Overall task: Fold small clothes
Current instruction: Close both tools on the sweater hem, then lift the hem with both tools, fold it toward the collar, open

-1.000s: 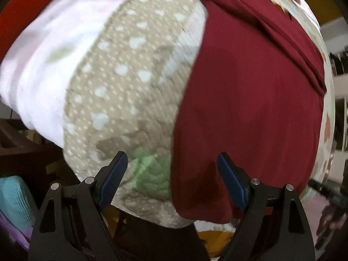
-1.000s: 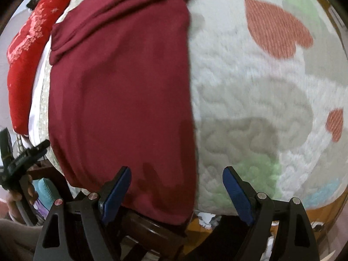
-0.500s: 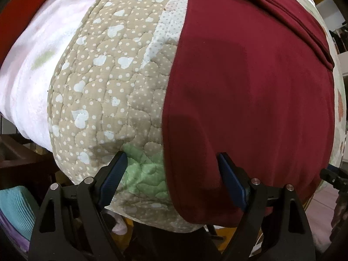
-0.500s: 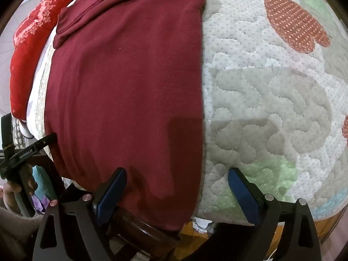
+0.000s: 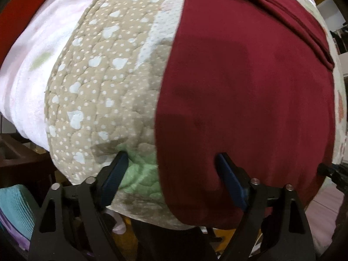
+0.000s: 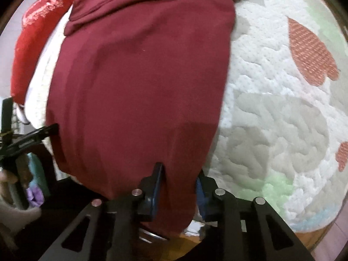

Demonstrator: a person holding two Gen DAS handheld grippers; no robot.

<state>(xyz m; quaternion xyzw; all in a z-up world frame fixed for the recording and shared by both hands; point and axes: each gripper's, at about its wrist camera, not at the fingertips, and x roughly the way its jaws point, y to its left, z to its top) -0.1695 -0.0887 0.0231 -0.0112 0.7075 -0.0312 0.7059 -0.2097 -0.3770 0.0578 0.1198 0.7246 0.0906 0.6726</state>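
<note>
Quilt [image 6: 282,113] right of garment [image 6: 134,87] lies open — unobstructed.

The right gripper [image 6: 179,187], whose blue-padded jaws stood wide apart over the near hem of the dark red knit garment [image 6: 139,91] half a second ago, has just closed, pinching a fold of that hem at the garment's right near corner. The left gripper [image 5: 171,169] has narrowed slightly and sunk closer to the garment's left edge, one pad on the heart-patterned quilt [image 5: 97,91].
</note>
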